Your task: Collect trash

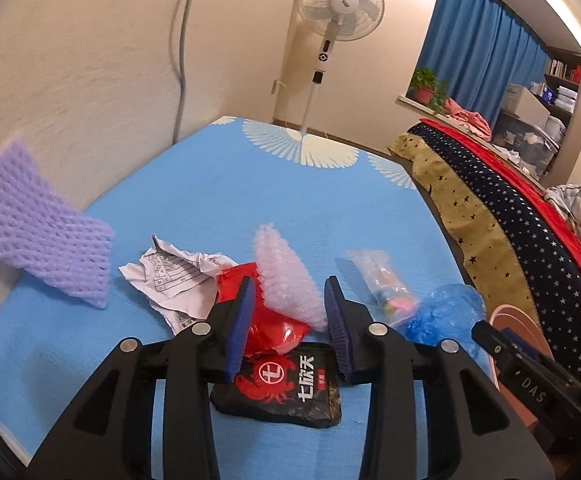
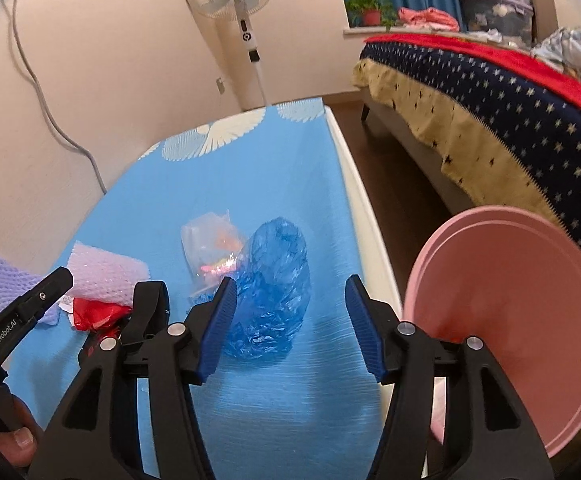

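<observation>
Now my left gripper (image 1: 290, 316) hangs spread above the red bag (image 1: 274, 328) and bubble wrap (image 1: 286, 280); right gripper (image 2: 290, 320), spread too, empty, blue bag (image 2: 274, 292) between its jaws.

Both wrist cams are looking forward and down along their own fingers, sitting close over the blue mat (image 1: 210, 200). Left one is facing the litter pile; right one is sitting further right, catching the pink bin (image 2: 510, 320). Both are sharing the blue bag (image 2: 274, 292), fan (image 1: 340, 4) and bed (image 2: 490, 112).
</observation>
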Motion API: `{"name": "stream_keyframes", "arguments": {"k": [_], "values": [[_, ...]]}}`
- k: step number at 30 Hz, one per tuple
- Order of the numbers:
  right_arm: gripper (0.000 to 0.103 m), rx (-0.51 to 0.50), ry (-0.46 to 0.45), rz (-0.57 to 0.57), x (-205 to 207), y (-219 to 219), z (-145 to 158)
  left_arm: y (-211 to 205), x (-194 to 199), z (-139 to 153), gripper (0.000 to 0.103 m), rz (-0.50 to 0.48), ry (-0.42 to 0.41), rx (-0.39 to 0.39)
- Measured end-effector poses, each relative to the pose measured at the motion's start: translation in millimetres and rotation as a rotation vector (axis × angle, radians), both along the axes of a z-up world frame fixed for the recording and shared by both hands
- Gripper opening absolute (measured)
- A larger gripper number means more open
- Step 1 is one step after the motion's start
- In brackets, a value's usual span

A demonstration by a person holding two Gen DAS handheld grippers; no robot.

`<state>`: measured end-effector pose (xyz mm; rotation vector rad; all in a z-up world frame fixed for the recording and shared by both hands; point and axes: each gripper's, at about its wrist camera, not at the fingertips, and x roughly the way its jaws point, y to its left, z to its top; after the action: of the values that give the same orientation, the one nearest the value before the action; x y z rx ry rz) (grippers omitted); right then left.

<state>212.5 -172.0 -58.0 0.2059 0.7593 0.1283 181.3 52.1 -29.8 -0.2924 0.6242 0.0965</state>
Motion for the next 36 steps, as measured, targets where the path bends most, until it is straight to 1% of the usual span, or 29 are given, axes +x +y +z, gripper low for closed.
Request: {"name": "stream_keyframes", "arguments": {"k": [7,9,11,13,14,15,16,18,19,25,36], "values": [[0.057,0.020,0.042,0.018,10.4,3.5,-14.7,1.6,8.7,-7.5,0.036,0.012,0.020,-0.010],[0.054,0.030,0.049,0.023,11.5,3.1,-16.1,2.0,9.9,-7.6,0.036,0.010,0.019,-0.014],[0.048,0.046,0.055,0.030,12.9,1.9,-17.0,2.9,10.2,-7.9,0.036,0.001,0.018,-0.018],[0.033,0.053,0.060,0.043,13.3,2.6,-18.0,2.3,10.2,-7.9,0.031,-0.010,0.019,-0.023],[0.029,0.053,0.062,0.052,13.4,3.6,-18.2,1.9,10.3,-7.8,0.024,-0.017,0.020,-0.025],[0.021,0.051,0.062,0.059,12.4,4.8,-18.1,1.5,10.3,-7.5,0.017,-0.024,0.021,-0.028],[0.013,0.044,0.058,0.068,11.5,6.3,-17.3,0.8,10.4,-7.2,0.014,-0.031,0.021,-0.033],[0.006,0.030,0.041,0.081,8.6,8.4,-12.8,-1.3,9.7,-5.5,0.012,-0.044,0.016,-0.034],[0.004,0.024,0.031,0.082,7.2,8.5,-10.5,-3.7,8.6,-2.8,0.012,-0.053,0.007,-0.025],[0.002,-0.002,-0.027,0.082,-5.2,6.6,6.7,-12.9,1.5,9.7,0.011,-0.083,-0.032,0.013],[0.002,-0.047,-0.094,0.057,-31.6,-1.2,31.2,-16.9,-17.6,24.5,0.011,-0.108,-0.067,0.042]]}}
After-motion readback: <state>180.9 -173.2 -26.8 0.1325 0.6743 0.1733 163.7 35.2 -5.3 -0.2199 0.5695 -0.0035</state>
